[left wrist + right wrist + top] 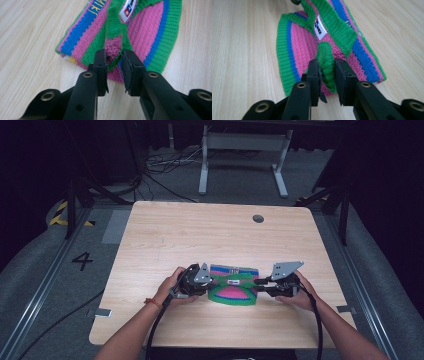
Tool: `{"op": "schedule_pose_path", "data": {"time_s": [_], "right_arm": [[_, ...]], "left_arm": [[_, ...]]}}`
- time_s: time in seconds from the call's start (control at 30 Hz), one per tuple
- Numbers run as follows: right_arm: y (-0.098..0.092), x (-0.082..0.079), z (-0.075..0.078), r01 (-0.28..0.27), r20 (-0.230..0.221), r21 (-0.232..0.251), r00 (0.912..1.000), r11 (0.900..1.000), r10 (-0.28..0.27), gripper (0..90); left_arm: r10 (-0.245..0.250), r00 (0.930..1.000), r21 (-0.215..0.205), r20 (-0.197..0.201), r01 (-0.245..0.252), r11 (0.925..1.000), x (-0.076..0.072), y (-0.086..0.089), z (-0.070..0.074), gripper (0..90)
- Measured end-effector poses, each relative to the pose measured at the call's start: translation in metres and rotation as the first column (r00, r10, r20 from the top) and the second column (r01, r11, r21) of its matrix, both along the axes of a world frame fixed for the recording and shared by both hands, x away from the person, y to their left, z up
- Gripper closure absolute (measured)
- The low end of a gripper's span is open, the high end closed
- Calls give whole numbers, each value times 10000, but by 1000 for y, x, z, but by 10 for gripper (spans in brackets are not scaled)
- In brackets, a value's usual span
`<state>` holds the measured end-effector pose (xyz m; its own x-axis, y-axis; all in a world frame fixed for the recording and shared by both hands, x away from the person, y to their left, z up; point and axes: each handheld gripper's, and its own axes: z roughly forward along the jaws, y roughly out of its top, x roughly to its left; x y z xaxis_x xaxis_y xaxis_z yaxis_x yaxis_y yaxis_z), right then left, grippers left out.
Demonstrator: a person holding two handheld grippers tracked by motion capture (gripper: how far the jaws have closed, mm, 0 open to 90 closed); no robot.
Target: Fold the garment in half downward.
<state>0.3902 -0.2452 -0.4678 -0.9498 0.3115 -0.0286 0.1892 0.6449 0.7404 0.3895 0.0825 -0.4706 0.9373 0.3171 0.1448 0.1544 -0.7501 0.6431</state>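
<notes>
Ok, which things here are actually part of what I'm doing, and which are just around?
In the job:
- striped knit garment, folded on the table
- left hand-held gripper, pinching a fold at one end
- right hand-held gripper, pinching green ribbing at the other end

Just around:
- round hole in the tabletop
- white frame and cables on the floor beyond

The table [210, 235] looks like pale wood with fine grain and a smooth, matt finish. The hat [150, 37] is knitted wool-like cloth, ribbed and a little fuzzy, with a smooth white label [320, 30]. Both grippers, left [113, 61] and right [327, 67], look like matt black plastic.
</notes>
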Motion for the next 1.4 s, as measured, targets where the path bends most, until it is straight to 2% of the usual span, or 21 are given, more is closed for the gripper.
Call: {"op": "schedule_pose_path", "data": {"time_s": [0.07, 0.13, 0.27, 0.37, 0.43, 0.47, 0.53, 0.63, 0.67, 0.73, 0.83, 0.87, 0.97, 1.03, 1.13, 1.17, 1.23, 1.3, 1.4], "right_arm": [[-2, -4, 1, 88, 70, -50, 9999, 9999, -88, 686], [-6, -5, 5, 300, 164, 95, 9994, 9995, -302, 643], [-11, -6, 12, 629, 330, 275, 9974, 9976, -638, 624], [-10, -6, 15, 937, 321, 426, 9949, 9947, -951, 615], [-6, -7, 15, 925, 303, 386, 9951, 9950, -937, 613], [-2, -8, 15, 831, 274, 369, 9961, 9959, -842, 614], [2, -10, 13, 754, 188, 371, 9969, 9965, -761, 616], [14, -17, 4, 477, 16, 65, 9989, 9988, -477, 616], [14, -17, 4, 477, 16, 65, 9989, 9988, -477, 616], [17, -18, -4, 483, -33, -292, 9988, 9984, -484, 597], [17, -13, -19, 823, -137, -878, 9964, 9927, -838, 552], [13, -9, -23, 907, -335, -494, 9952, 9947, -924, 550], [9, -2, -24, 1178, 31, -580, 9930, 9913, -1178, 531], [8, 3, -25, 1307, 0, -508, 9914, 9901, -1308, 515], [6, 5, -22, 1587, -142, -513, 9871, 9860, -1597, 488], [6, 5, -21, 1585, -87, -538, 9872, 9859, -1592, 479], [5, 2, -18, 1626, -65, -615, 9866, 9848, -1633, 464], [4, 0, -15, 1682, -3, -664, 9857, 9835, -1686, 431], [3, -3, -10, 1599, 34, -708, 9871, 9846, -1601, 399]], "left_arm": [[169, 9999, 26, 17, -169, 9999, -1, 5, 2, 700], [261, 9997, -10, 41, -261, 9997, 0, 7, 3, 664], [736, 9973, -315, -6, -736, 9968, 3, 12, 9, 617], [638, 9980, -313, 23, -637, 9975, 4, 7, 11, 577], [489, 9988, -377, 48, -487, 9981, 3, 1, 11, 561], [397, 9992, -601, -85, -402, 9974, 2, -3, 11, 555], [279, 9994, -684, -204, -292, 9972, 1, -6, 10, 534], [94, 9995, -344, -309, -104, 9994, -2, -18, 1, 496], [94, 9995, -344, -309, -104, 9994, -2, -18, 1, 486], [268, 9992, 351, -306, -257, 9991, -2, -25, -10, 466], [590, 9968, -137, -546, -598, 9981, 1, -24, -15, 424], [686, 9960, -265, -569, -702, 9972, 3, -24, -17, 400], [1147, 9906, -740, -744, -1202, 9900, 11, -22, -22, 334], [1309, 9886, -676, -750, -1360, 9884, 12, -23, -22, 283], [1302, 9911, -216, -278, -1308, 9912, 7, -27, -16, 278], [1273, 9916, -91, -247, -1276, 9918, 5, -27, -14, 278], [1209, 9921, -106, -336, -1213, 9926, 2, -26, -11, 265], [1134, 9934, 21, -197, -1134, 9935, -2, -24, -7, 279], [1090, 9938, 137, -208, -1087, 9940, -6, -19, -2, 274]]}}
